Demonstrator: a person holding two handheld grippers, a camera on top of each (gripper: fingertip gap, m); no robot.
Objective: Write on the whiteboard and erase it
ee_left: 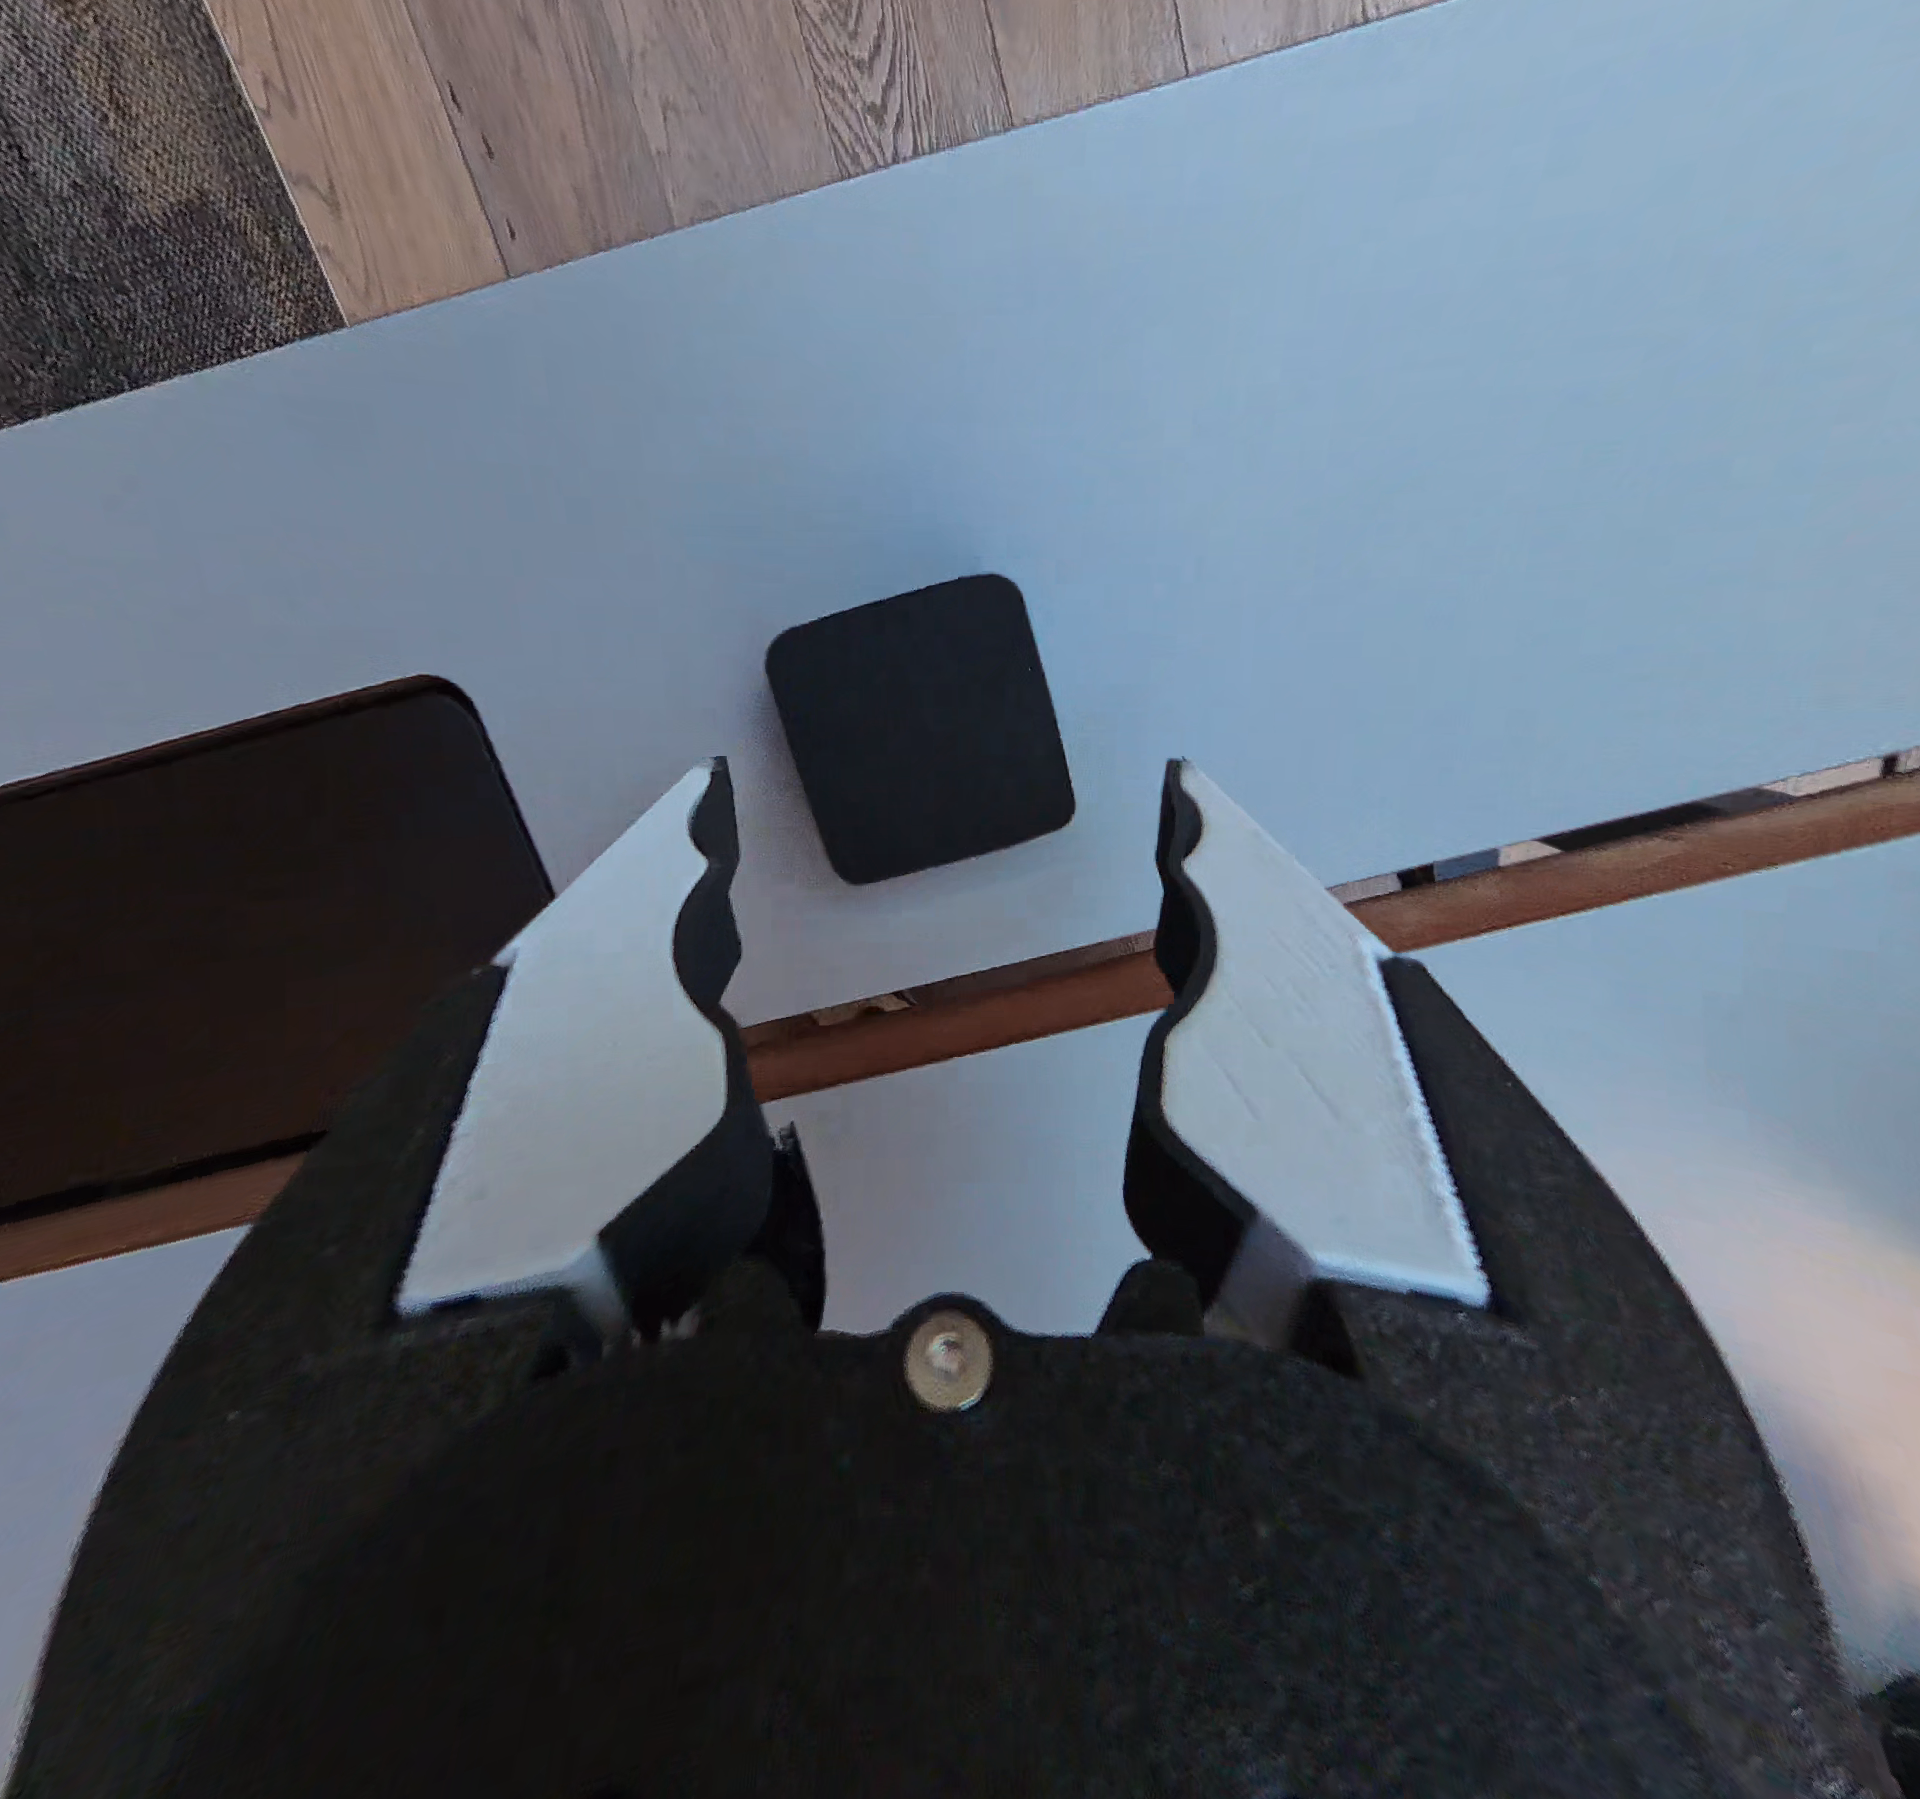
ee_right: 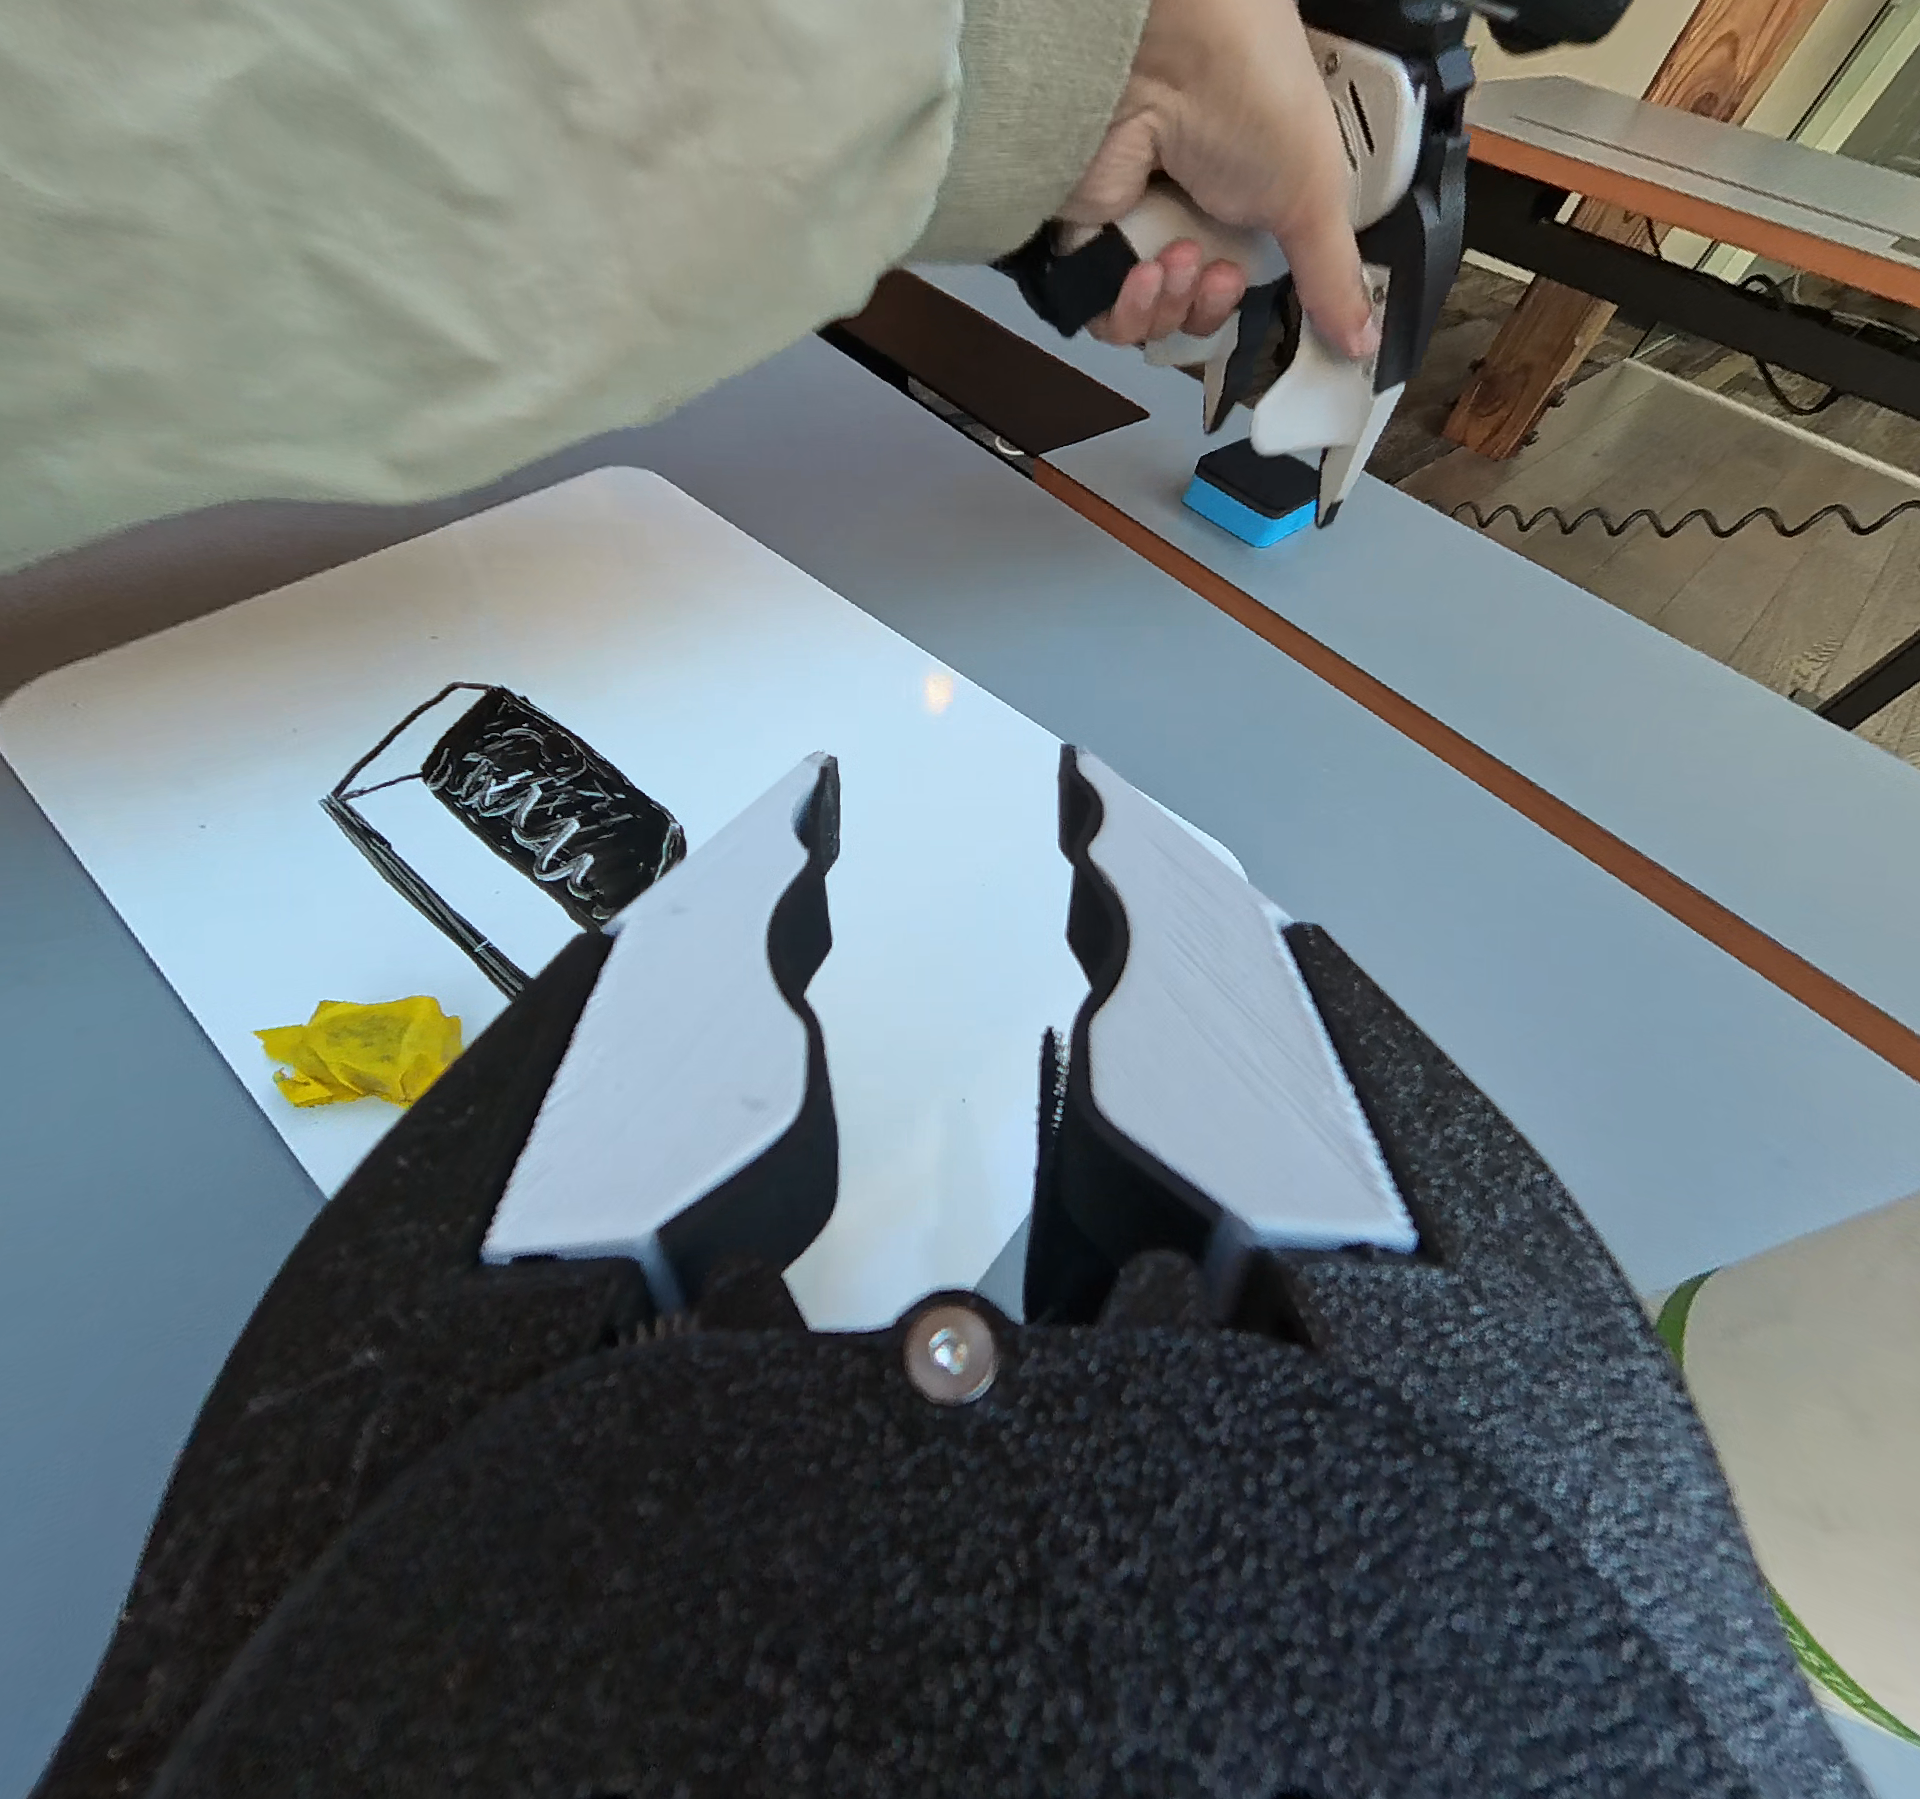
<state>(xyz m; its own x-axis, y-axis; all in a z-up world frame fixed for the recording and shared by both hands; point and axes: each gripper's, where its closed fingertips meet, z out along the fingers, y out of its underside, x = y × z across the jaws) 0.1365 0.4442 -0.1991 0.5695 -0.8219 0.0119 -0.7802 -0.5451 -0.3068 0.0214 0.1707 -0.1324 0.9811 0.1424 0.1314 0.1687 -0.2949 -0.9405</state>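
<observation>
A small square eraser with a black felt top (ee_left: 920,726) lies on the grey table (ee_left: 1351,461); the right wrist view shows its blue body (ee_right: 1252,502). My left gripper (ee_left: 945,767) is open and hovers just above it, fingers astride its near edge; it also shows far off in the right wrist view (ee_right: 1278,461). My right gripper (ee_right: 948,767) is open and empty, low over a white board (ee_right: 644,627) that bears a black marker drawing (ee_right: 520,804). A crumpled yellow wad (ee_right: 358,1048) lies on the board's near left corner.
A dark brown panel (ee_left: 239,939) lies left of the eraser. A wooden strip (ee_left: 1558,866) runs along a gap in the table. A person's sleeve (ee_right: 468,170) fills the upper left of the right wrist view. A coiled cable (ee_right: 1662,518) hangs beyond the table edge.
</observation>
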